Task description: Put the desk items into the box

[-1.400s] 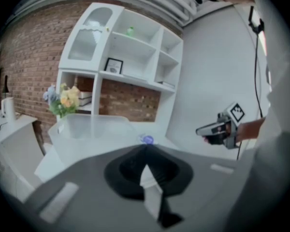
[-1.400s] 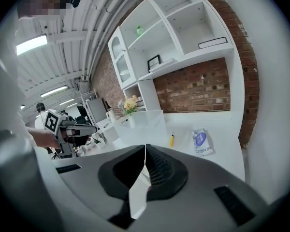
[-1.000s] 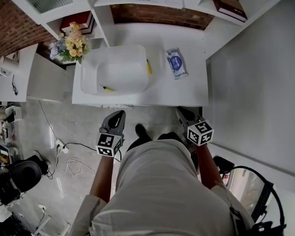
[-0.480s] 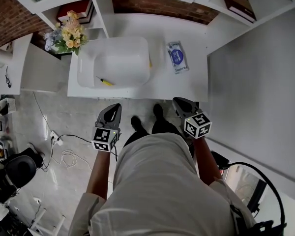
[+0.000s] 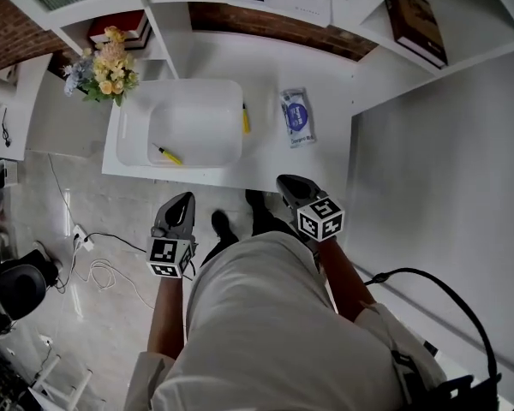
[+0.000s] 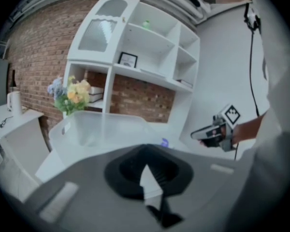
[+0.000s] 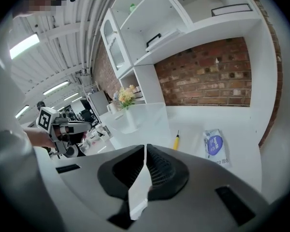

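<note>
The left gripper (image 5: 182,200) sits in the lower-left middle of the head view, over the floor just short of the front edge of the desk (image 5: 330,148), and its own view shows its jaws pressed together with nothing between them. The right gripper (image 5: 285,181) is at the centre right of that view, its tip at the desk's front edge, jaws likewise closed flat on each other and empty. Each is carried on a bare forearm, with the marker cubes turned up toward the camera. Ahead of the left gripper, in the upper left of the frame, stands the white box (image 5: 201,114), open at the top, on the left part of the desk. A small yellow pen-like item (image 5: 166,154) lies inside it near the front wall. Just beside the box's right wall a yellow screwdriver (image 5: 246,118) lies on the desk, and a little further right, apart from it, a wipes packet (image 5: 297,117) with a blue label lies flat. A bunch of flowers (image 5: 103,62) stands at the box's upper-left corner. Above, white shelves hold a dark book (image 5: 415,24) at the upper right
</note>
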Tool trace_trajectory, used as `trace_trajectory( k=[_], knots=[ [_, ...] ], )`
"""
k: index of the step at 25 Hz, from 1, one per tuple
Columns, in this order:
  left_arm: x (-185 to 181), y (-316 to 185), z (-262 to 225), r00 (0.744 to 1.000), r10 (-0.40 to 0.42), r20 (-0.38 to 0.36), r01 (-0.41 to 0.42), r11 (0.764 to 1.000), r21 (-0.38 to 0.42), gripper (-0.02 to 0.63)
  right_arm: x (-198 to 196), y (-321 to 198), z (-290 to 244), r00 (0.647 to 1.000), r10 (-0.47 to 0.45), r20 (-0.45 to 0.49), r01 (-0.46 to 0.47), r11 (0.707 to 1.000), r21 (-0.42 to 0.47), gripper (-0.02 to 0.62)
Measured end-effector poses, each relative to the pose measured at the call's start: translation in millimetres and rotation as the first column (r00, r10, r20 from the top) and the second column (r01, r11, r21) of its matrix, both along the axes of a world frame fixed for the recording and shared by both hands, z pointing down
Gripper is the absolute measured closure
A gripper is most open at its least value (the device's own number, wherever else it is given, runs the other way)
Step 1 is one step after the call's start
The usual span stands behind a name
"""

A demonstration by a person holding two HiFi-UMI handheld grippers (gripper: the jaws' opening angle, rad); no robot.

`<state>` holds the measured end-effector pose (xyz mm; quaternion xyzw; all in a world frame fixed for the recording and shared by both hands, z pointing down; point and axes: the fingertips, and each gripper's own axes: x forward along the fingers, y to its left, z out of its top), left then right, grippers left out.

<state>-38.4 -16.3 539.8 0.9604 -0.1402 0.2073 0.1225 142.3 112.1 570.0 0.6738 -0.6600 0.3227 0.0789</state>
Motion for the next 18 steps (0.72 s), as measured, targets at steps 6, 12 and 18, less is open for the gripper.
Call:
trace_trajectory(
  k=[6,12,18],
  knots=[
    [16,2,8,0.995,-0.101,0.014,0.102,0.995,-0.017,0.603,38,-11,19,1.000,-0.024,0.009,0.024,0.999,-0.036,0.592],
    [23,-4,10,0.980,-0.198,0.025,0.198,0.980,-0.017,0.603,65,-32,44,0.997,-0.074,0.022,0.075,0.994,-0.081,0.573],
    [25,-5,8,0.959,-0.282,0.032,0.283,0.959,-0.009,0.603,78,-57,64,0.988,-0.152,0.040,0.156,0.983,-0.099,0.561]
  ],
)
